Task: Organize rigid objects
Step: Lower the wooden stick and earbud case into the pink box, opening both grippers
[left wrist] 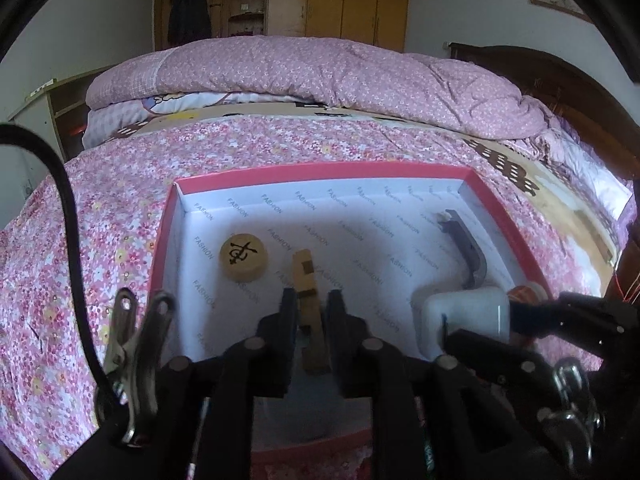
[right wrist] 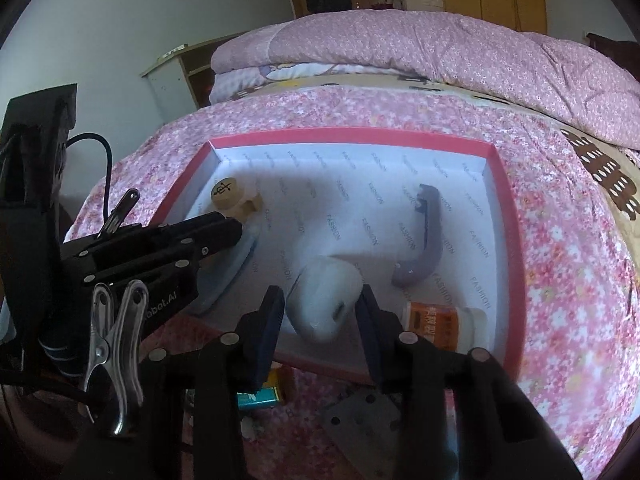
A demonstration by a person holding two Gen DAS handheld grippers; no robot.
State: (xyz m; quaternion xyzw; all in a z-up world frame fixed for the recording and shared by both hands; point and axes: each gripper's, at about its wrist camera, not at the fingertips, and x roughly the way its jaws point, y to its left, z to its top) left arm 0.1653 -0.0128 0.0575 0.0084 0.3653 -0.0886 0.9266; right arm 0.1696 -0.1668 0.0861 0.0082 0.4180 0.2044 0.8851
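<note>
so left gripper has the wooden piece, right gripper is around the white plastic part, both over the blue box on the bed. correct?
Nearly. The box is red-rimmed with a white lining, not blue; the right wrist view shows it. The rest holds: the left gripper has the wooden piece between its fingers, and the right gripper brackets the white plastic part.

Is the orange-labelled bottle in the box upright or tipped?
Tipped: the bottle lies on its side on the floor of the box, near its corner.
</note>
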